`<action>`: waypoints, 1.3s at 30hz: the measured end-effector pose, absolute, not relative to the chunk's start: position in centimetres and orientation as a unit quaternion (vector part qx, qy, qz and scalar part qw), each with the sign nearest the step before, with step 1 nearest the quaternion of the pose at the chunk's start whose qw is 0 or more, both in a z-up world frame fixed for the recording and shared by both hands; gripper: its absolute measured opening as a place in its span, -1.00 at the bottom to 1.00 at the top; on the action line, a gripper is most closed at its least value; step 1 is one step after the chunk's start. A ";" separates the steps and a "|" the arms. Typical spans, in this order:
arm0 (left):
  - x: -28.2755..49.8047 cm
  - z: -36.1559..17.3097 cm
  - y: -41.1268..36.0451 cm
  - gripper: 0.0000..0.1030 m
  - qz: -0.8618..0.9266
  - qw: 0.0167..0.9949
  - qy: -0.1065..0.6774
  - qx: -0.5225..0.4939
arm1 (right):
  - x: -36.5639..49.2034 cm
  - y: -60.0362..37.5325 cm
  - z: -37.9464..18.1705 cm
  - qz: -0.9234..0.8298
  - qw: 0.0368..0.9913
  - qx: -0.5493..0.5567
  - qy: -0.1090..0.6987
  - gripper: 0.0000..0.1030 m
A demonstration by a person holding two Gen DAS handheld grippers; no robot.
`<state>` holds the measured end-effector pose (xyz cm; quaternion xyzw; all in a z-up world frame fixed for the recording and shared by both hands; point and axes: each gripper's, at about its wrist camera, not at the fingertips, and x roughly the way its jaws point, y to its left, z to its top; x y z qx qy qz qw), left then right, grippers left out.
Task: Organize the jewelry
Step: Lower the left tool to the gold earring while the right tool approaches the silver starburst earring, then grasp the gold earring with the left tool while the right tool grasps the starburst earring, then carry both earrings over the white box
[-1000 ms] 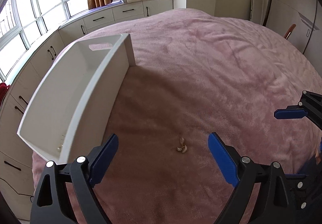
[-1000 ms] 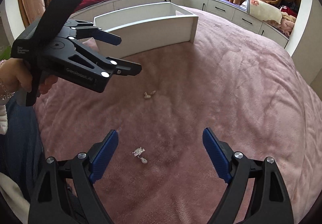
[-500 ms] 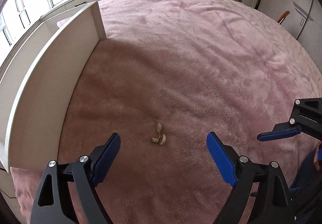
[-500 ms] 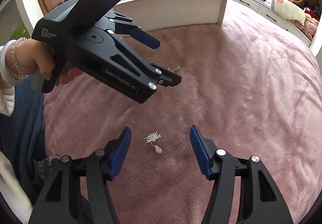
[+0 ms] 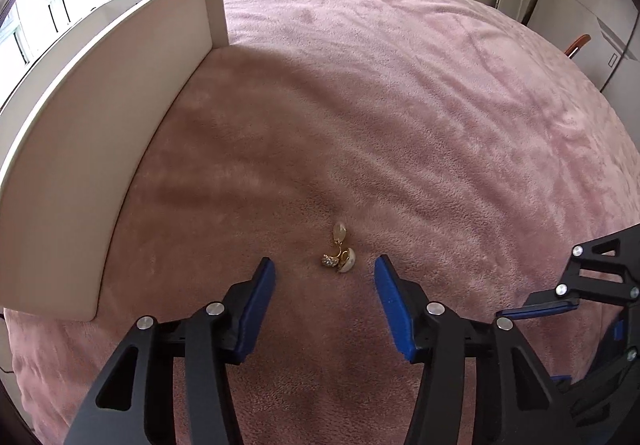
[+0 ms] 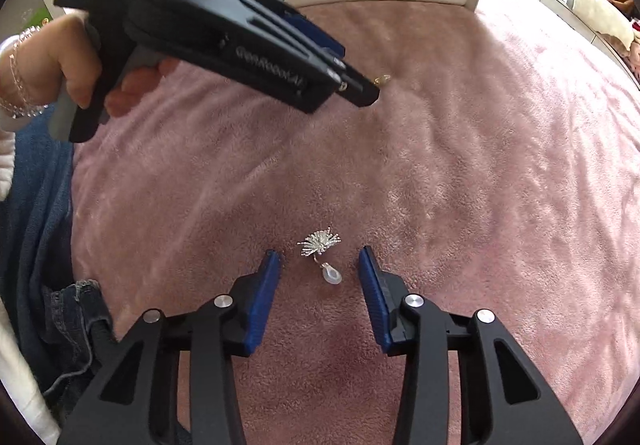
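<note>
Two views: L shows gold earring (image 5: pixel 339 257), R silver earring (image 6: pixel 320 251).

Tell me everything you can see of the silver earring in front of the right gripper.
The silver earring lies flat on the pink blanket. It has a spiky burst of thin metallic-looking wires at the top and a pale translucent teardrop hanging from a small link below. It sits between the closing jaws of the right gripper, which do not touch it.

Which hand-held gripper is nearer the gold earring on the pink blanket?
Left. The left hand-held gripper frames the gold earring, jaws closing around it without touching. The right hand-held gripper sits off to the side, closing around the silver earring.
</note>
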<state>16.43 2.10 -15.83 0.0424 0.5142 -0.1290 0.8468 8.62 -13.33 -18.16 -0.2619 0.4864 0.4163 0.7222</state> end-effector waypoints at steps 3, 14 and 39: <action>16.5 -15.6 2.1 0.08 -0.144 0.848 0.510 0.036 | 8.8 -13.2 -18.5 0.415 0.723 -0.255 0.490 -0.19; 17.1 -16.5 1.6 -0.50 -0.147 0.840 0.522 0.027 | 10.7 -13.9 -18.6 0.407 0.723 -0.217 0.514 -0.64; 16.6 -13.8 2.4 -0.58 -0.145 0.851 0.504 0.014 | 10.9 -15.3 -17.1 0.415 0.731 -0.197 0.505 -0.65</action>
